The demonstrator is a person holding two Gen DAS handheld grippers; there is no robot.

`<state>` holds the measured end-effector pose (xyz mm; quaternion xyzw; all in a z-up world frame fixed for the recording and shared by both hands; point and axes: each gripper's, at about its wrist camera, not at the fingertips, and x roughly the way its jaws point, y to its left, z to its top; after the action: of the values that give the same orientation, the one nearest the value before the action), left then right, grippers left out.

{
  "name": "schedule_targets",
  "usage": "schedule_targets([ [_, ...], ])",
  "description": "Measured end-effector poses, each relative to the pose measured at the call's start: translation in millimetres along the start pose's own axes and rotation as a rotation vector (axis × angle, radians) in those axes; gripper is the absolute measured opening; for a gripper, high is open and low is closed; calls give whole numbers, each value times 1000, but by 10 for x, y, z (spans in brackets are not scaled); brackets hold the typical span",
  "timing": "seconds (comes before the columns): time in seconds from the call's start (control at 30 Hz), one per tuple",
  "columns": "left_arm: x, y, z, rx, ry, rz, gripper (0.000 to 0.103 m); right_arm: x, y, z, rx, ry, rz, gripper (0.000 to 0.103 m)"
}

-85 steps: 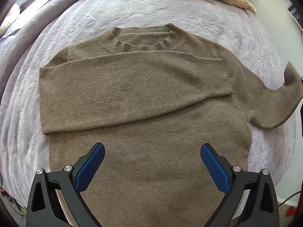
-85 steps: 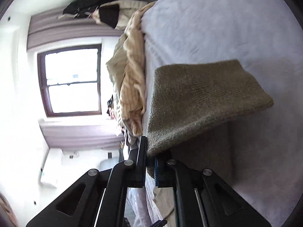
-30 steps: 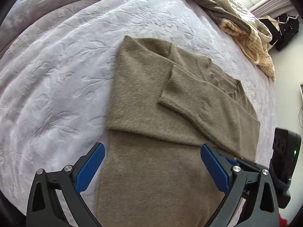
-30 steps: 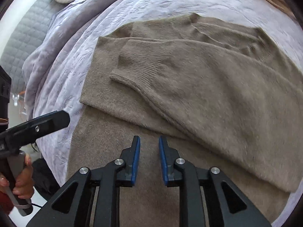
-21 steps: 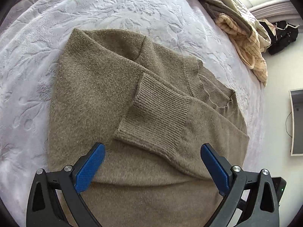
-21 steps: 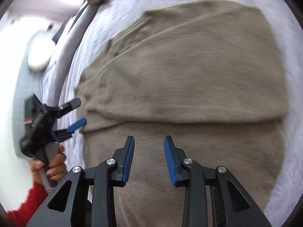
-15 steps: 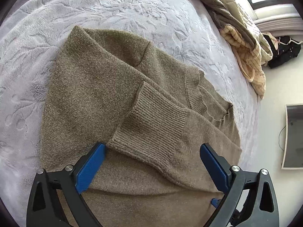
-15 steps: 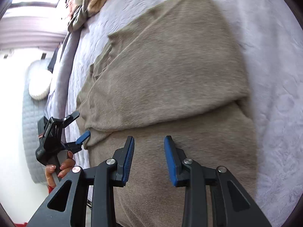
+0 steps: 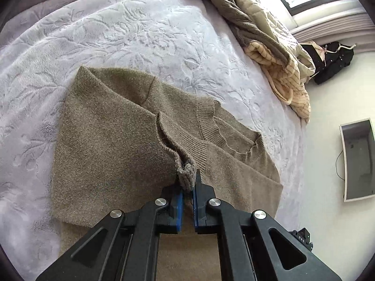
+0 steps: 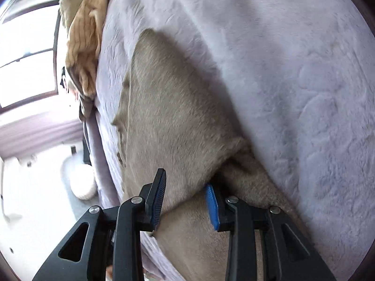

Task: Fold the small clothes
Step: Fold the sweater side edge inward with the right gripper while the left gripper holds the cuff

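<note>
now left gripper [image 9: 187, 188] pinched onto sleeve cuff [image 9: 187, 175], formerly wide open

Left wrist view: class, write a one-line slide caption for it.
Left gripper shut on the ribbed sleeve cuff of a brown sweater lying on a lilac bedspread.

One brown sweater [image 9: 112, 145], two grippers, one lavender bedspread [image 9: 140, 35], one heap of rumpled clothes [image 9: 269, 37], one wall-mounted screen [image 9: 358, 159]
</note>
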<state>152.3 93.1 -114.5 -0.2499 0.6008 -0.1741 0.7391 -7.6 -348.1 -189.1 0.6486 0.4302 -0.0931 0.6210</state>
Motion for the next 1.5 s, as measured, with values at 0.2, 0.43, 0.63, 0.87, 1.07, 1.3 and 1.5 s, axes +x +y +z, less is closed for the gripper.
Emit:
schedule_targets([
  [0.2, -129, -24, -138, 49, -9, 0, 7, -308, 433, 109, -280, -36, -82, 7],
  [0.43, 202, 335, -426, 42, 70, 87, 7, -125, 171, 167, -380, 109, -229, 10],
  [0.63, 138, 331, -374, 64, 74, 77, 7, -553, 250, 153, -445, 48, -236, 56],
  [0.87, 90, 196, -326, 110, 60, 110, 7, -223, 130, 410, -362, 151, -252, 19],
  [1.07, 97, 272, -350, 126, 67, 207, 7, -161, 262, 332, -479, 134, -356, 19],
  [1.3, -137, 355, -399, 133, 43, 277, 8, -188, 233, 326, -445, 111, -351, 19],
  [1.5, -301, 411, -467, 147, 36, 381, 7, -310, 360, 190, -483, 65, -425, 23],
])
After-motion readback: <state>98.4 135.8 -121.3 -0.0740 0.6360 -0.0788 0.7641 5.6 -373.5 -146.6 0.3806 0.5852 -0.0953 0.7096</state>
